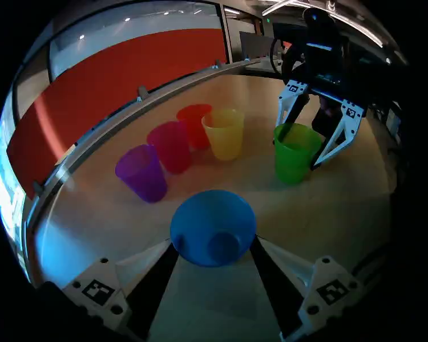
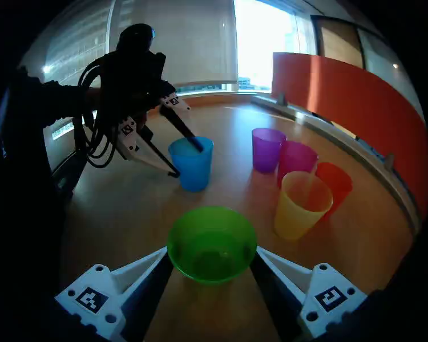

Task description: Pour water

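Observation:
A blue cup (image 1: 213, 219) stands upright on the wooden table (image 1: 339, 216), and my left gripper (image 1: 213, 244) is shut on it, one finger pressing each side. My right gripper (image 2: 212, 255) is shut the same way on an upright green cup (image 2: 212, 239). The left gripper view has the green cup (image 1: 295, 153) at the far right, with the right gripper (image 1: 297, 155) around it. From the right gripper view, the blue cup (image 2: 192, 165) sits farther off with the left gripper (image 2: 186, 161) on it, held by a dark-sleeved arm. Whether either cup holds water is unclear.
Purple (image 1: 142, 172), magenta (image 1: 170, 146), red (image 1: 193, 124) and yellow (image 1: 224, 133) cups stand in a row beside a red partition (image 1: 117, 80) along the table's edge. In the right gripper view the yellow cup (image 2: 301, 205) is nearest the green one.

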`<state>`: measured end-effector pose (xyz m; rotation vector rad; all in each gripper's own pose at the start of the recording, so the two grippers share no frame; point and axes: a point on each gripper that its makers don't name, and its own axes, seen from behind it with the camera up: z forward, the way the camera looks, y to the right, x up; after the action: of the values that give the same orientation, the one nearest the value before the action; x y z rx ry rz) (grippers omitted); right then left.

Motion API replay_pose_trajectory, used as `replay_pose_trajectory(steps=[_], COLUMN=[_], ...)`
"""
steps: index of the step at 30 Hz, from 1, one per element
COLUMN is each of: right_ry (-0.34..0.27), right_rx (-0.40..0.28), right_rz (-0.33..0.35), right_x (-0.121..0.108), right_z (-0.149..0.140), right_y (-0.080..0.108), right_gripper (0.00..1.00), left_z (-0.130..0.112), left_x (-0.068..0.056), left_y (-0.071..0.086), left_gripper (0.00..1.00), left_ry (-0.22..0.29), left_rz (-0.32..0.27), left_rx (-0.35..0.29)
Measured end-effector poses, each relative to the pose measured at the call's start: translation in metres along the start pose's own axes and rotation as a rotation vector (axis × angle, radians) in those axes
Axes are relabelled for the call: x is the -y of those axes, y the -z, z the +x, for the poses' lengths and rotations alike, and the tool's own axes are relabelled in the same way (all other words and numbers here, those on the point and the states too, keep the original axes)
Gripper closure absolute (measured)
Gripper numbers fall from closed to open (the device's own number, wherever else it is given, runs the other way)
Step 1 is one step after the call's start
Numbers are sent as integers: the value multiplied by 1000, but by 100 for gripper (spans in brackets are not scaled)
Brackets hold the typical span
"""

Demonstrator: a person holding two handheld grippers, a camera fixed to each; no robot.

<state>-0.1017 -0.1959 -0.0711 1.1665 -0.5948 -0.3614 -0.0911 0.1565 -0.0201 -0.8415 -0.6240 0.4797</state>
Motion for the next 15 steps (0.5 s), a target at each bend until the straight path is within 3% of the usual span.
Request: replay_pose_trajectory(steps=[15], right_ry=[-10], right_rx=[8], right_rz=[-3], right_x=[3], right_z=[-5], right_y=[1], right_gripper=[7], left_z=[-1], left_x=[1], left_y=[3], left_gripper=[13], left_ry=[10], left_rz=[4], left_rx=[0])
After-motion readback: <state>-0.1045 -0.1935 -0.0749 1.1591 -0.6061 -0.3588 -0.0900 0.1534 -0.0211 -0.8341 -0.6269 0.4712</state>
